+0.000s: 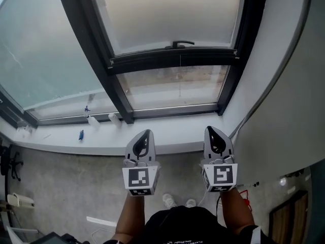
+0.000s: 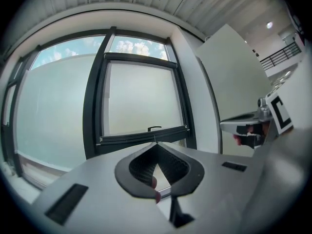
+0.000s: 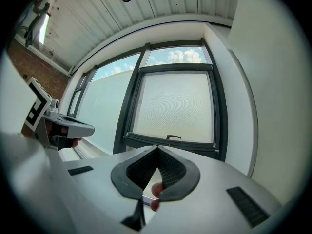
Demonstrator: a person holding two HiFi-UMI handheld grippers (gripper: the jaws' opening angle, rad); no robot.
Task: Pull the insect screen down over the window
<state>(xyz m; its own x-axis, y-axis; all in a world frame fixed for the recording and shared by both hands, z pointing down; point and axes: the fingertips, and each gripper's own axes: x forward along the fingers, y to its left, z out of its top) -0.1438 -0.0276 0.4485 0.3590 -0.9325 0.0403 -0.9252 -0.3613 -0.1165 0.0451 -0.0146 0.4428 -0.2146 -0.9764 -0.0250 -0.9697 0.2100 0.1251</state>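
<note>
One tall window (image 1: 118, 93) with a dark frame filled the wall ahead, above a white sill (image 1: 101, 136). Over its right-hand opening the insect screen (image 1: 167, 14) hung most of the way down, and only a low strip of bare glass (image 1: 172, 88) showed between it and the bottom of the frame.

The screen's bottom bar (image 1: 152, 61) ran crosswise, left to right, ahead of both tools and well apart from them. The left hand-held gripper (image 1: 147, 132) and the right hand-held gripper (image 1: 211, 129) pointed level at the window from just short of the sill. Each had its jaws pressed together with nothing between them.

A small handle (image 1: 182, 44) sat on the bar, and a thin cord (image 1: 180, 80) hung from it. Both lay roughly midway between the two tools, so neither hand looked clearly nearer. Finishing the pull would probably mean reaching forward across the sill and opening a jaw pair first.
</note>
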